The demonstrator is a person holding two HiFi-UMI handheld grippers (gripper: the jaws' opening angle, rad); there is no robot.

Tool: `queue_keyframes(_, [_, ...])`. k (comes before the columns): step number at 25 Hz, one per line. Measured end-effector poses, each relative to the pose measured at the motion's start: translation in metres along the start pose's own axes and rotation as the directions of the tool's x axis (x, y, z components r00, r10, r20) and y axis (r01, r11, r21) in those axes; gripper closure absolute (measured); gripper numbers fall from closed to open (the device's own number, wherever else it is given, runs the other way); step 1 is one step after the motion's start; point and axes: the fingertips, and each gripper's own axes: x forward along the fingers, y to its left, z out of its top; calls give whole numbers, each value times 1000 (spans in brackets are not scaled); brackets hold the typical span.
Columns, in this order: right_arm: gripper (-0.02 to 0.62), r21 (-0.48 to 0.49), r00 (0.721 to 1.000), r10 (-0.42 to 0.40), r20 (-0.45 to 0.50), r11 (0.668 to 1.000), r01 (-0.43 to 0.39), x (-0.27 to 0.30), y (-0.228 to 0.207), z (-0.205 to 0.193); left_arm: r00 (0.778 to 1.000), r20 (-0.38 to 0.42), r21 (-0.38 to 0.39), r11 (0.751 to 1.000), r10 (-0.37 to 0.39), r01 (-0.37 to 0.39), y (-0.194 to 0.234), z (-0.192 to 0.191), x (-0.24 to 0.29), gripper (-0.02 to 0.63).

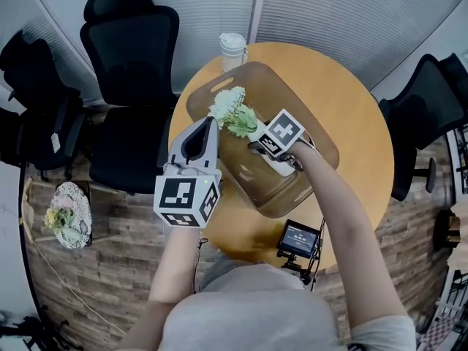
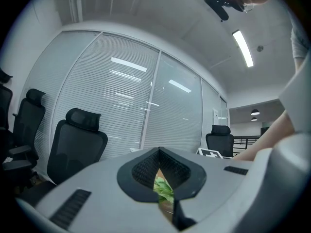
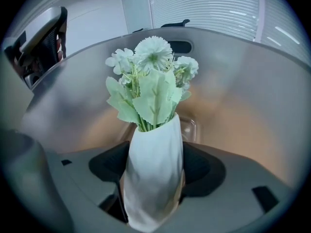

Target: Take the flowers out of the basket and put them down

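left gripper (image 2: 159, 155) | jaws together | green leaves (image 2: 164, 191) beyond | office chairs (image 2: 77, 144)

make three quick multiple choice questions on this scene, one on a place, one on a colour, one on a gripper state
1. Where is the white vase?
A) inside the basket
B) on a chair
C) on the floor

2. What colour are the leaves in it?
A) red
B) blue
C) green

3. What is the right gripper doing?
A) open, empty
B) shut on the vase
C) shut on a cup

Answers: 1 A, the basket's walls surround it; 2 C, pale green leaves under whitish blooms; 3 B, its jaws press the vase's sides.
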Motion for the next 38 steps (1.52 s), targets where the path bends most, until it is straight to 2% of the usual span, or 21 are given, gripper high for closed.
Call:
queue_keyframes(18, [245,1,986,-28,164,1000,28,-82,10,34,998,49,47,998,-37,35,-33,25,-17,601])
queue_keyframes(33, [245,18,944,-76,322,997,74,-142,31,58,993,91,90,994,-76,68,-57,48,-32,601])
queue_keyframes(38, [245,34,926,-125,357,992,120,-155,40,61,991,94,96,992,-95,86,-60,49,-37,601])
